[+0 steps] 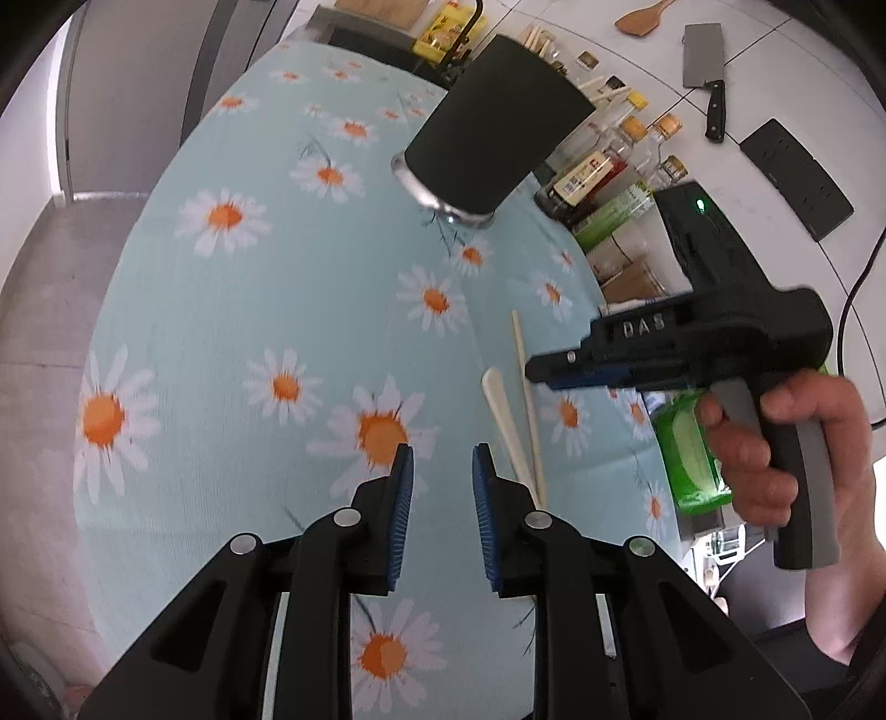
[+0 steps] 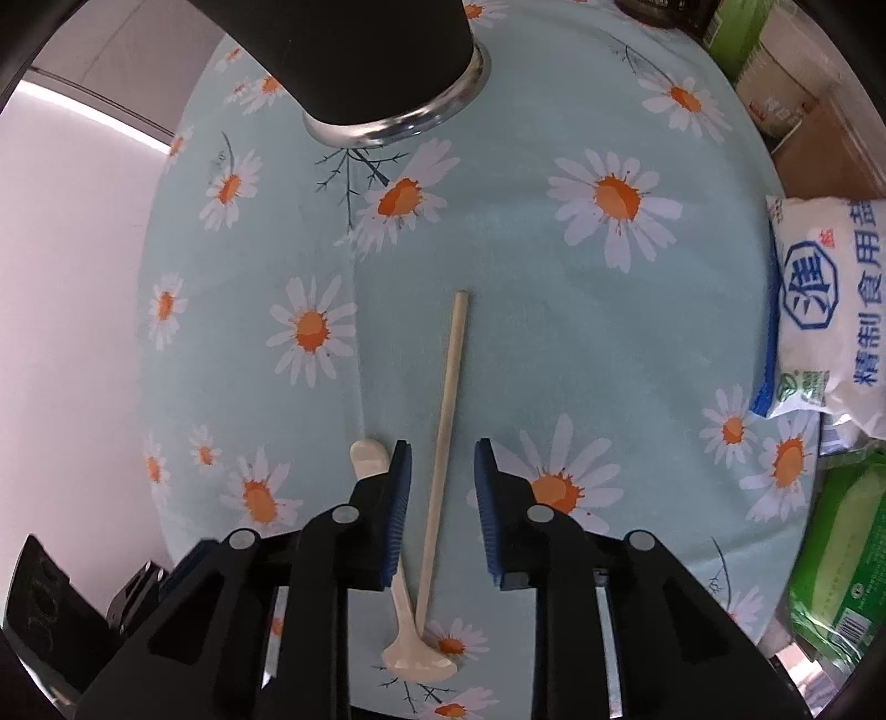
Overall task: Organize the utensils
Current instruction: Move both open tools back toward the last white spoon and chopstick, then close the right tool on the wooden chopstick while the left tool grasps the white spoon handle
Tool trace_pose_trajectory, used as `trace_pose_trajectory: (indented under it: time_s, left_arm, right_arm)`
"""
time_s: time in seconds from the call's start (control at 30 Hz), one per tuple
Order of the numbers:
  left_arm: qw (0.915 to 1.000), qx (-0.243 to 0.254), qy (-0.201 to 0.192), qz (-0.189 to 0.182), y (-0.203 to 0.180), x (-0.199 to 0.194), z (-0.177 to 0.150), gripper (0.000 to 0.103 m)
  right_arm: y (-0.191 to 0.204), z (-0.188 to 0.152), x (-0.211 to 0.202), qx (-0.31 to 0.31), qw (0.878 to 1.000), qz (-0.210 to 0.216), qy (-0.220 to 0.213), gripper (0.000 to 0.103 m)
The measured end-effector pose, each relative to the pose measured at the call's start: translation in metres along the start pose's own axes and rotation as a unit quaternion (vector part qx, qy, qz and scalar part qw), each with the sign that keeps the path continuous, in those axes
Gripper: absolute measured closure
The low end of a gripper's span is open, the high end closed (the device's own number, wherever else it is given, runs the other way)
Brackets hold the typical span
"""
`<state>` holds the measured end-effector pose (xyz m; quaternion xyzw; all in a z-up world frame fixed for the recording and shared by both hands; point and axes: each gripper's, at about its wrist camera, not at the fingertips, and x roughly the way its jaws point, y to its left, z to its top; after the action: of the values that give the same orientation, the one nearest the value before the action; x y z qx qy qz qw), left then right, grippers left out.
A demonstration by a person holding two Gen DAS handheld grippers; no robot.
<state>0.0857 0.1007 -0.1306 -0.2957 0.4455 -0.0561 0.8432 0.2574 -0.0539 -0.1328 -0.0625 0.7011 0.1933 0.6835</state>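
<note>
A single wooden chopstick [image 2: 446, 421] and a cream spoon [image 2: 407, 620] lie side by side on the daisy tablecloth [image 2: 554, 310]; both also show in the left wrist view, chopstick [image 1: 526, 387] and spoon [image 1: 506, 423]. A black utensil holder [image 1: 493, 133] with a steel base stands farther back, also in the right wrist view [image 2: 360, 55]. My right gripper [image 2: 442, 498] is open and hovers over the chopstick, which lies between its jaws. My left gripper [image 1: 442, 498] is open and empty above the cloth, left of the utensils. The right gripper's body [image 1: 692, 343] shows in the left wrist view.
Sauce bottles [image 1: 598, 166], a cleaver [image 1: 704, 66], a wooden spatula [image 1: 642, 19] and a black power strip [image 1: 794, 177] lie beyond the table. A salt bag [image 2: 830, 310] and green packages [image 2: 841, 565] sit at the table's right edge.
</note>
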Motion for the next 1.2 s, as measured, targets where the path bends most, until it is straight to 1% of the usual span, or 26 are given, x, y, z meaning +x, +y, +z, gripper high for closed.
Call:
trace_pose_trajectory:
  time_s: [0.1,0.17,0.2,0.33,0.4,0.5,0.6,0.83,0.97,1.0,1.07,1.2]
  left_arm:
    - [1.0,-0.001,0.001,0.008,0.007,0.0,-0.003,0.082]
    - [0.9999,-0.009,0.006,0.0,0.012,0.001,-0.004,0.082]
    - [0.9999,-0.009,0.008,-0.001,0.014,0.001,-0.004,0.082]
    - [0.9998,-0.005,0.019,-0.009,0.016,0.003,-0.006,0.082]
    - [0.9996,-0.002,0.027,-0.013,0.015,0.007,-0.006,0.082]
    - [0.9992,0.003,0.037,-0.017,0.014,0.012,-0.005,0.082]
    - [0.9988,0.005,0.046,-0.018,0.011,0.016,-0.004,0.082]
    - [0.9977,0.017,0.064,-0.007,-0.001,0.024,0.002,0.082]
    - [0.9968,0.015,0.078,-0.011,-0.012,0.031,0.004,0.082]
    - [0.9966,0.014,0.081,-0.011,-0.015,0.033,0.004,0.079]
    - [0.9959,0.016,0.089,-0.005,-0.023,0.039,0.003,0.076]
    - [0.9943,0.011,0.106,0.004,-0.036,0.05,0.002,0.076]
  right_arm:
    - [0.009,0.002,0.008,0.005,1.0,-0.027,0.0,0.082]
    - [0.013,0.002,0.013,0.005,0.999,-0.038,0.003,0.087]
    - [0.016,0.001,0.013,0.003,0.999,-0.049,-0.003,0.089]
    - [0.02,0.0,0.015,0.0,0.997,-0.07,-0.012,0.096]
    - [0.029,-0.005,0.018,-0.005,0.996,-0.082,-0.018,0.096]
    - [0.035,-0.006,0.021,-0.004,0.996,-0.086,-0.023,0.097]
    - [0.033,-0.002,0.02,0.001,0.997,-0.078,-0.022,0.097]
    - [0.008,0.004,0.002,-0.003,0.998,-0.055,-0.029,0.097]
    - [0.0,-0.001,-0.013,-0.012,0.999,-0.029,-0.035,0.097]
    - [-0.003,-0.003,-0.017,-0.015,0.999,-0.02,-0.035,0.097]
    - [-0.009,-0.006,-0.026,-0.023,0.999,-0.006,-0.039,0.097]
    - [-0.021,-0.012,-0.043,-0.044,0.998,0.017,-0.052,0.097]
